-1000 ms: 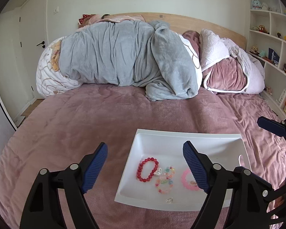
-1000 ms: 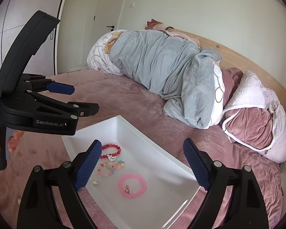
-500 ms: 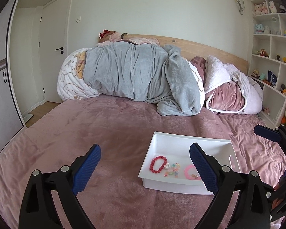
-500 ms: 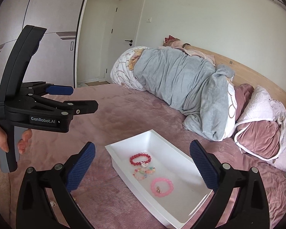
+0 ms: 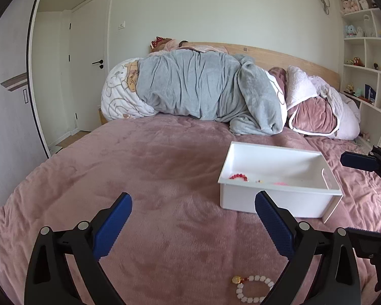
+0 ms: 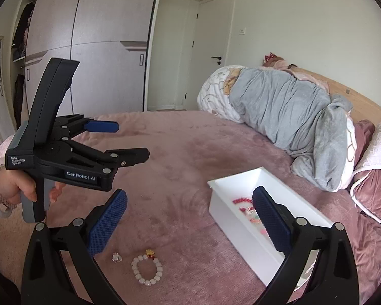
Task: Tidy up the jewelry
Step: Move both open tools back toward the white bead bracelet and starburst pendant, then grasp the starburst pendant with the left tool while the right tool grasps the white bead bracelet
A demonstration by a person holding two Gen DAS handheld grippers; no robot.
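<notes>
While both grippers, left (image 5: 193, 209) and right (image 6: 189, 203), stand wide open and hold nothing, we see the white bead bracelet (image 6: 146, 270) on the pink bedspread (image 6: 180, 152), near the white tray (image 6: 243, 226) with bracelets.

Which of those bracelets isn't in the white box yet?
The white beaded bracelet with a gold charm; it lies on the pink blanket, while the others sit inside the white tray.

The white tray (image 5: 279, 202) is showing red beads (image 5: 238, 177). A white bracelet (image 6: 146, 270) is lying on the mauve-pink bedspread (image 6: 180, 157), carrying one gold charm.
</notes>
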